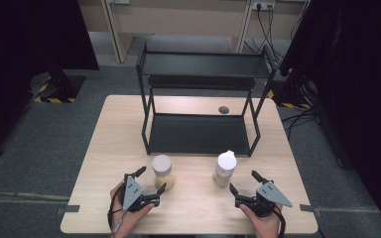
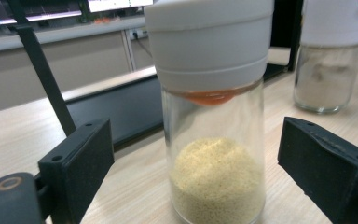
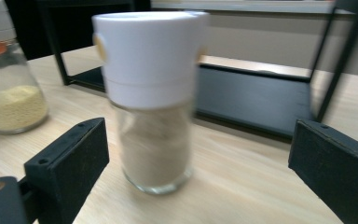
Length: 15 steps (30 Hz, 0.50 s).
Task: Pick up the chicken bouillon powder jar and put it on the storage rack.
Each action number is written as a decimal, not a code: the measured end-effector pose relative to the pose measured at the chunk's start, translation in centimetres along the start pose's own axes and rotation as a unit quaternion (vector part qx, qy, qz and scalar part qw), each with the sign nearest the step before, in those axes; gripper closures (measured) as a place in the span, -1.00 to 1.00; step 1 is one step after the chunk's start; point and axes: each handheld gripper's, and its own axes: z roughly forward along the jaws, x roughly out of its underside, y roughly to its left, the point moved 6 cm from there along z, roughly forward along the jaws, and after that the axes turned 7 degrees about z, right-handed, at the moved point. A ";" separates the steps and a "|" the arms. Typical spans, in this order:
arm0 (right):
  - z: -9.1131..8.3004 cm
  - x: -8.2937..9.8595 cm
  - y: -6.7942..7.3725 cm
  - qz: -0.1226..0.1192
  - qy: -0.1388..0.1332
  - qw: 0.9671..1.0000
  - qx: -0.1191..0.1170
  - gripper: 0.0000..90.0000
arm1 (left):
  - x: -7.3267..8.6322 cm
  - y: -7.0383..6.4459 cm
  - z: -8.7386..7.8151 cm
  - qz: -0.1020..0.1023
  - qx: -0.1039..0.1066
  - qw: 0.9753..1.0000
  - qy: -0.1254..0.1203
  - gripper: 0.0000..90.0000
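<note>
Seasoning jars stood on the bench (image 1: 104,163) before the black shelf rack (image 1: 201,99): yellow-grain jar (image 1: 162,171) between the left gripper's (image 1: 149,184) open jaws, powder jar (image 1: 224,168) between the right gripper's (image 1: 243,187). Neither grasped; shelving remained.

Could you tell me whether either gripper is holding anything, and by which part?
Nothing is held: both grippers are open, each one's fingers either side of a jar, left and right, without touching.

Two jars (image 1: 162,171) (image 1: 224,168) side by side on table (image 1: 198,208), before the rack (image 1: 201,99)
</note>
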 end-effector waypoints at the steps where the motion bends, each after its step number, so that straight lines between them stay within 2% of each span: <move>1: -0.5 0.4 -0.2 0.005 -0.002 1.000 0.009 -0.89 | 0.0 0.0 -0.1 0.002 0.000 1.000 -0.001 -0.78; 5: -0.8 0.8 -0.4 0.015 -0.011 1.000 0.021 -0.88 | 0.2 -0.1 -0.2 0.004 -0.002 1.000 -0.007 -0.76; 10: -0.8 0.8 -0.2 0.010 -0.013 1.000 0.024 -0.87 | 0.3 0.1 -0.3 -0.004 -0.002 1.000 -0.011 -0.76; 15: -0.8 0.9 -0.1 0.008 -0.015 1.000 0.026 -0.86 | 0.6 0.3 -0.1 -0.014 0.003 0.999 -0.028 -0.75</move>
